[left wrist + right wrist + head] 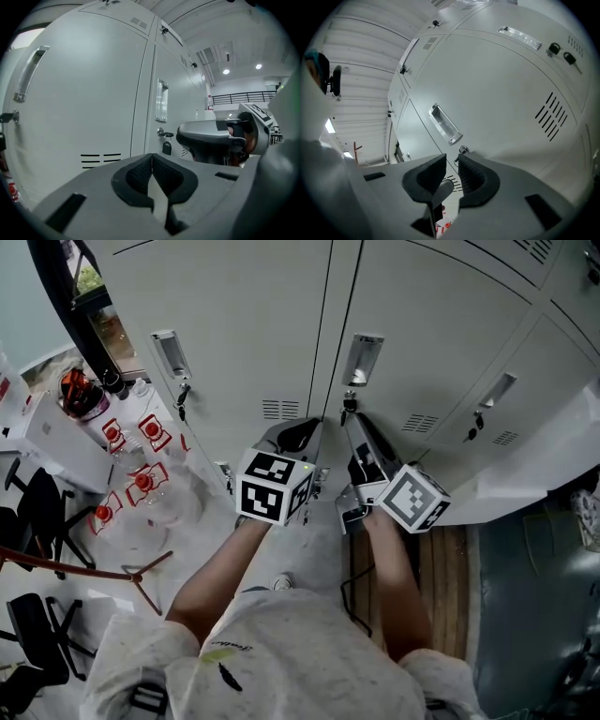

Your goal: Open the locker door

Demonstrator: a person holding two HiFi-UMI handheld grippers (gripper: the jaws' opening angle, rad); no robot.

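Approach step: right gripper [451, 169], jaws slightly parted and empty, near the locker door [501, 93] lock [462, 150]; left gripper [152, 161] clenched on nothing; next, probably grip the recessed handle [445, 124] and pull.

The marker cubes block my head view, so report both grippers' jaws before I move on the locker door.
Observer: The left gripper has its jaws shut together, with nothing between them.
Operator: Now the right one.
Observer: The right gripper has its jaws apart and empty.
Operator: Say what lies ahead of it.
Observer: In the right gripper view a door lock shows just past the jaw tips, in line with the gap, and a recessed handle sits beyond it. The jaws are not closed on either.
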